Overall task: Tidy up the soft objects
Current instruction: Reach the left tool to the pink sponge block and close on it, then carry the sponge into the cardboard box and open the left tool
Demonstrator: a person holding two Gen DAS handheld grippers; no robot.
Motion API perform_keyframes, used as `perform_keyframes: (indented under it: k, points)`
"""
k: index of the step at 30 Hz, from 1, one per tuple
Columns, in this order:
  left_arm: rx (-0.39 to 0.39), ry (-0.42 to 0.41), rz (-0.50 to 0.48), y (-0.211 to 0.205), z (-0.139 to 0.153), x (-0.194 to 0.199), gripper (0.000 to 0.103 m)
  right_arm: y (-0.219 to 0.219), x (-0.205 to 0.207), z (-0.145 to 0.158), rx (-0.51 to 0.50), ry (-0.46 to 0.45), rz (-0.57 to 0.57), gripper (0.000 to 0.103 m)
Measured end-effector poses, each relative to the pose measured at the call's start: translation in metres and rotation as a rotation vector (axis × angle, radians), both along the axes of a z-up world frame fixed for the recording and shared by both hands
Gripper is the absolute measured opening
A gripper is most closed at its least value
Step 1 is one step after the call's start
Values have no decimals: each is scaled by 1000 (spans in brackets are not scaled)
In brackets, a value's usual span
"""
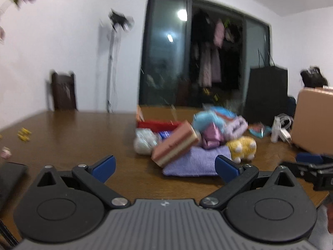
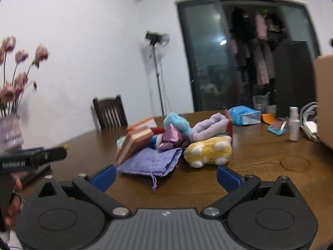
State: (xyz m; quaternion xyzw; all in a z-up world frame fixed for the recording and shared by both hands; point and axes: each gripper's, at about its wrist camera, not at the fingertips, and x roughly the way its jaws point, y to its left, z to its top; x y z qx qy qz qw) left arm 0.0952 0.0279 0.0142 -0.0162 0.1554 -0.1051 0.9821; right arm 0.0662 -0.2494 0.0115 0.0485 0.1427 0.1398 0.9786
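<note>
A pile of soft things lies on the brown wooden table (image 1: 72, 133): a purple drawstring pouch (image 1: 193, 162) (image 2: 152, 162), a pink and cream layered sponge (image 1: 174, 145) (image 2: 134, 142) leaning on it, a yellow plush toy (image 1: 242, 148) (image 2: 208, 151), a shiny purple cloth bundle (image 1: 212, 137) (image 2: 169, 138), a blue plush (image 1: 206, 118) (image 2: 177, 121) and a lilac plush slipper (image 2: 210, 127). A red box (image 1: 158, 125) sits behind them. My left gripper (image 1: 165, 167) is open and empty, just short of the pouch. My right gripper (image 2: 166, 176) is open and empty, near the pouch's cord.
A tan case (image 1: 312, 120) stands at the right, with white cables (image 1: 281, 129), a spray bottle (image 2: 294, 125), a blue packet (image 2: 243, 115) and a black bag (image 1: 266, 91). A vase of pink flowers (image 2: 10, 129) is at the left. A chair (image 2: 110, 112) stands behind the table.
</note>
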Motion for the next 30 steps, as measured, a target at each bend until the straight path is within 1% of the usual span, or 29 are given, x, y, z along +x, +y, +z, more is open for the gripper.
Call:
perform_keyframes:
  k: [2, 3, 5, 6, 7, 8, 10, 12, 13, 15, 16, 17, 18, 20, 21, 22, 23, 24, 28, 29, 30]
  points:
    - [29, 46, -26, -5, -2, 29, 103, 3, 24, 2, -3, 17, 18, 103]
    - [28, 66, -13, -7, -3, 44, 103, 6, 35, 1, 4, 26, 27, 103]
    - [-9, 104, 23, -4, -7, 69, 103, 11, 58, 1, 14, 38, 43, 102]
    - [-27, 142, 29, -3, -9, 82, 103, 14, 71, 0, 11, 51, 43, 102]
    - [-48, 180, 28, 0, -11, 94, 103, 17, 82, 1, 6, 66, 35, 99]
    - [-86, 200, 22, 4, -12, 103, 103, 20, 93, 2, 13, 78, 37, 95]
    - [-178, 218, 12, 18, -15, 116, 103, 24, 105, 7, 45, 82, 69, 91]
    - [-269, 251, 35, 33, -19, 134, 103, 32, 117, 15, 65, 57, 101, 91]
    - [-303, 270, 36, 39, -21, 144, 103, 38, 124, 18, 66, 50, 114, 90]
    - [-346, 323, 32, 46, -25, 164, 96, 50, 139, 25, 80, 58, 148, 81]
    - [-374, 356, 27, 49, -27, 173, 91, 57, 148, 27, 90, 72, 168, 70]
    - [-410, 385, 4, 52, -30, 181, 90, 63, 156, 28, 99, 91, 187, 61]
    - [-449, 416, -18, 55, -34, 189, 88, 71, 164, 28, 97, 106, 205, 59]
    - [-514, 480, -33, 61, -41, 195, 74, 84, 178, 22, 81, 134, 202, 50]
    - [-559, 495, -50, 65, -45, 196, 69, 89, 183, 19, 85, 157, 204, 46]
    - [-611, 496, -68, 69, -49, 197, 55, 92, 187, 15, 92, 171, 198, 40]
    - [-662, 492, -102, 72, -51, 196, 47, 93, 188, 13, 94, 167, 186, 38]
    - [-684, 494, -111, 74, -51, 194, 47, 93, 186, 11, 101, 161, 188, 36]
    - [-695, 468, -124, 75, -37, 170, 47, 85, 170, 18, 132, 130, 202, 33]
    - [-682, 451, -129, 73, -30, 158, 47, 82, 160, 23, 136, 123, 209, 33]
    - [-651, 409, -138, 70, -20, 139, 47, 77, 148, 28, 143, 110, 219, 33]
